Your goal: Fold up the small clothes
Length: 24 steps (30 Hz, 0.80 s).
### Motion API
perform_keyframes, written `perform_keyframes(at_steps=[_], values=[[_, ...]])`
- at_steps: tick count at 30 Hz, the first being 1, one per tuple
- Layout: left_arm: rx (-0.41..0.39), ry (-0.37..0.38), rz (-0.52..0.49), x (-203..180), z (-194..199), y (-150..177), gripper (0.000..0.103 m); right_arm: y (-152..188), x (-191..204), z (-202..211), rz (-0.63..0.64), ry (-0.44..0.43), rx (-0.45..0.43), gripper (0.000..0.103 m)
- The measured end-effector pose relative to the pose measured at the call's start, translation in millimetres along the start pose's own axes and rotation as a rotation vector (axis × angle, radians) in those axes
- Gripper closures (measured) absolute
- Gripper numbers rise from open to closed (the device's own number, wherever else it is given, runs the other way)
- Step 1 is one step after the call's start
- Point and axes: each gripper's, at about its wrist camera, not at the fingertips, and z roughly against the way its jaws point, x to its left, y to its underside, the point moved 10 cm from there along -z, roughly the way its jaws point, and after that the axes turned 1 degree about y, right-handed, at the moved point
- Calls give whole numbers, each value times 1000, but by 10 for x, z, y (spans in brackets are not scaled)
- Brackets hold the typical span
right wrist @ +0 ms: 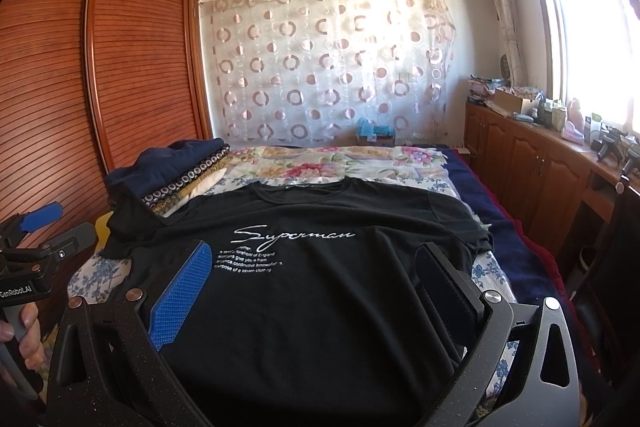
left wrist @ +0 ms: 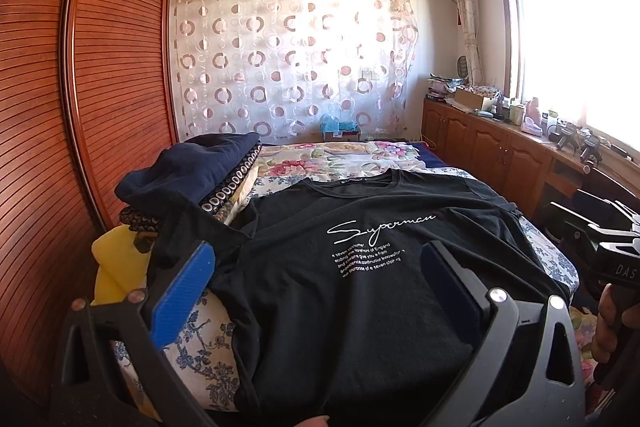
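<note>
A black T-shirt [left wrist: 360, 227] [right wrist: 320, 267] with white "Superman" lettering lies spread flat, front up, on the bed, collar toward the far wall. Its left sleeve drapes over the pile at the left. My left gripper [left wrist: 316, 259] hovers open above the shirt's lower left part, blue-padded fingers [left wrist: 182, 291] wide apart and holding nothing. My right gripper [right wrist: 316, 263] hangs open over the lower right part, nothing between its fingers [right wrist: 180, 295]. Each gripper shows at the edge of the other's view, held by a hand.
A stack of folded dark clothes [left wrist: 192, 171] [right wrist: 168, 167] sits at the bed's left, beside a slatted wooden wardrobe [left wrist: 100, 67]. A yellow item [left wrist: 116, 267] lies by it. The floral bedsheet [left wrist: 328, 155] stretches behind the shirt. Wooden cabinets [left wrist: 500, 147] with clutter run under the window on the right.
</note>
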Motion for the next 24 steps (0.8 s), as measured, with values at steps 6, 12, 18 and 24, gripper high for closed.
perform_keyframes(at_steps=[6, 12, 18, 24], values=[[-1, 0, 0, -3, 2, -2, 0, 0, 1, 3, 0, 0, 0, 0], [-2, -1, -1, -4, 3, -8, 0, 5, -3, 17, -1, 0, 0, 0], [-4, -1, -2, -6, 1, -20, 0, 9, -2, 18, 0, -2, -2, 0], [-6, -3, -3, -7, -4, -44, 0, -6, -2, -5, -1, -2, -2, 0]])
